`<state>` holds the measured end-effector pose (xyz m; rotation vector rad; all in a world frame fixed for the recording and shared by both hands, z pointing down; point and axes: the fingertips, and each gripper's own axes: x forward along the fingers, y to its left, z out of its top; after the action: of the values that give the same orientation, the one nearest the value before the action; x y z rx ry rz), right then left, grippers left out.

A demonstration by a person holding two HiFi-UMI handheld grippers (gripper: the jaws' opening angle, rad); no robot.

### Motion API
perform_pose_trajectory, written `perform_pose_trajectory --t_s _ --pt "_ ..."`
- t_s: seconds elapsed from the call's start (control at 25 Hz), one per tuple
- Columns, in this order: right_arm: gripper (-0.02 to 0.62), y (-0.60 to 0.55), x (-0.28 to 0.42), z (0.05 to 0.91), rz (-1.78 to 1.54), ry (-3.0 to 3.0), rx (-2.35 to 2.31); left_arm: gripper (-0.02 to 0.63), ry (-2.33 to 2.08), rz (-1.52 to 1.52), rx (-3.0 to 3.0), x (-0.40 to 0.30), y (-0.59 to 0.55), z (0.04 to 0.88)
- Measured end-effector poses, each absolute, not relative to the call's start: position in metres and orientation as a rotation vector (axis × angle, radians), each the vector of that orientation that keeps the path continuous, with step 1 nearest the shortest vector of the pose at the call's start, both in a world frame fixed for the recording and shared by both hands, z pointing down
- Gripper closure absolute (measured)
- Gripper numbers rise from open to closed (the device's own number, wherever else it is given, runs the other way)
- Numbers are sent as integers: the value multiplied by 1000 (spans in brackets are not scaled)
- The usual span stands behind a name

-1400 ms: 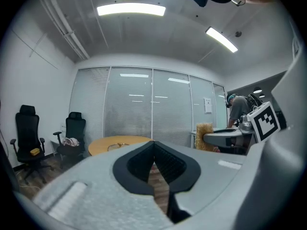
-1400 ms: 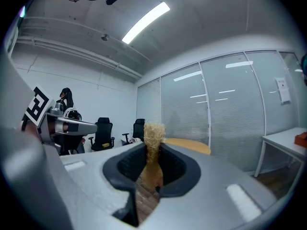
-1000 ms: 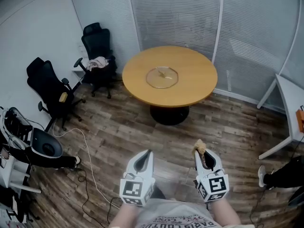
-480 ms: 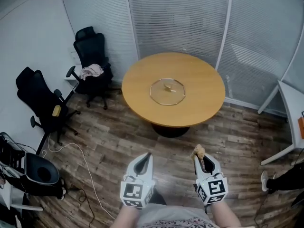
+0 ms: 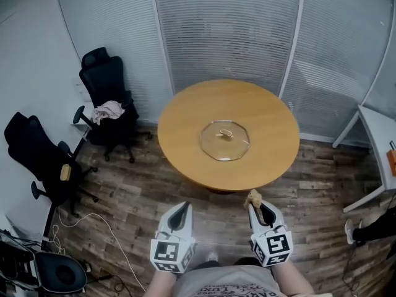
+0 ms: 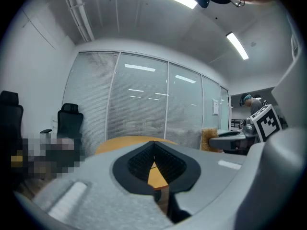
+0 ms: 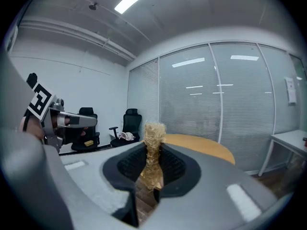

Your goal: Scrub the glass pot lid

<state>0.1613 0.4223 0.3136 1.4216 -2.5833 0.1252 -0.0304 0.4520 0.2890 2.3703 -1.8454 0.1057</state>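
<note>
Since a second ago we have stepped closer: the round tabletop (image 5: pixel 185 125) sits lower and larger in the head view, and the black office chairs have slid out to the left. Both claws keep their places low in front of us, well short of the tabletop's near edge and over the wooden floor (image 5: pixel 133 190).

Our left claw (image 5: pixel 184 206) is pinched together, its dark pads meeting at the tips (image 6: pixel 153 143) with nothing between them. Our right claw (image 5: pixel 255 204) is clamped on a tan, fibrous scrubber (image 5: pixel 253 196); in the right gripper view the tuft (image 7: pixel 154 137) stands upright between the pads and pokes out above the tips of the claw (image 7: pixel 152 152).

The glass pot lid (image 5: pixel 224 140) lies flat near the middle of the tabletop, knob up, apart from both claws. One office chair (image 5: pixel 102 82) by the blinds carries a crumpled cloth (image 5: pixel 109 111); the other (image 5: pixel 34 150) stands nearer the left wall.
</note>
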Motion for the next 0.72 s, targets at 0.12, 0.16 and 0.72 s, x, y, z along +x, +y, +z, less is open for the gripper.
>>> perform_pose_trajectory --t_s 0.12,0.16,0.72 --pt "518 400 150 315 131 -2564 1431 600 -1811 108 2377 -41 430 295" --pt "517 392 148 317 133 -2557 1434 600 -1800 114 2380 -42 423 299" --pt "517 199 137 339 149 -2578 1346 598 -1829 187 2371 -45 256 315"
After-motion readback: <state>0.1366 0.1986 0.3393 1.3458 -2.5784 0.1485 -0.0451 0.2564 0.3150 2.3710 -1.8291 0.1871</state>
